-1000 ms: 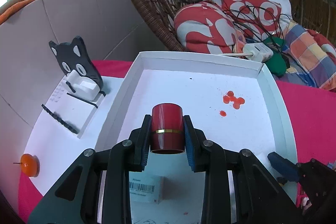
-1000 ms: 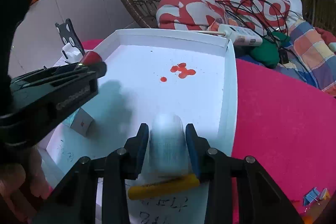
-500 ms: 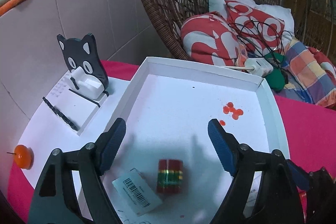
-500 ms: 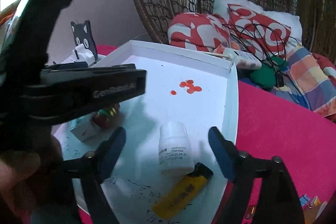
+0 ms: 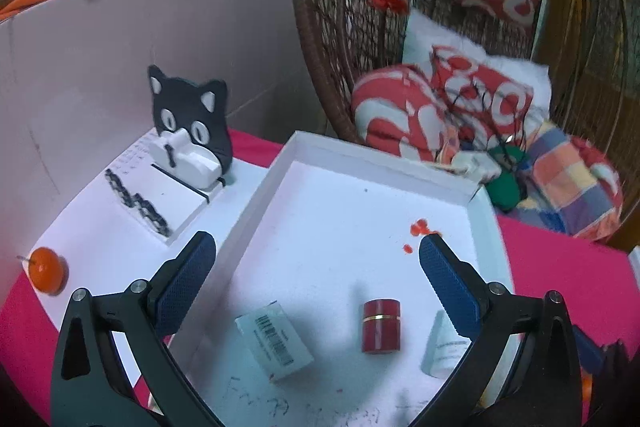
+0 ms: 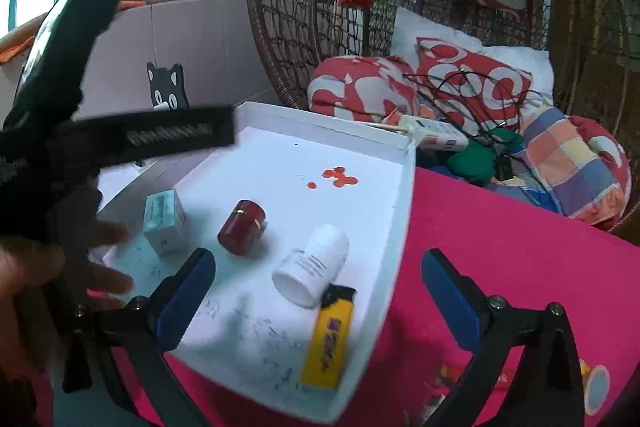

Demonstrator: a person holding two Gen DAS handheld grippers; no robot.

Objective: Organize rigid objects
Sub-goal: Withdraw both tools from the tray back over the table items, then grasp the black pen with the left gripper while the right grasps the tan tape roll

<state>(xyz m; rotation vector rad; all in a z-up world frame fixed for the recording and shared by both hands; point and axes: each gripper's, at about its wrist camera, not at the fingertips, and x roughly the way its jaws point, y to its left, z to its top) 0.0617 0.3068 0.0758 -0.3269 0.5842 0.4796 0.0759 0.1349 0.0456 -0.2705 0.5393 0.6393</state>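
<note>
Red round pot point(image 5: 381, 325) with a gold ring, standing up in the white tray point(image 5: 256, 205), white bottle point(image 6: 311, 270) lying on its side beside a yellow lighter point(image 6: 329, 341), cap pointing away, left gripper point(image 5: 318, 279) and right gripper point(image 6: 318, 287) opening wide, nothing between the jaws

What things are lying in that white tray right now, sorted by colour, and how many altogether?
White: 2, a small box and a bottle
Red: 1, a round container
Yellow: 1, a lighter
Total: 4 in the tray
</note>
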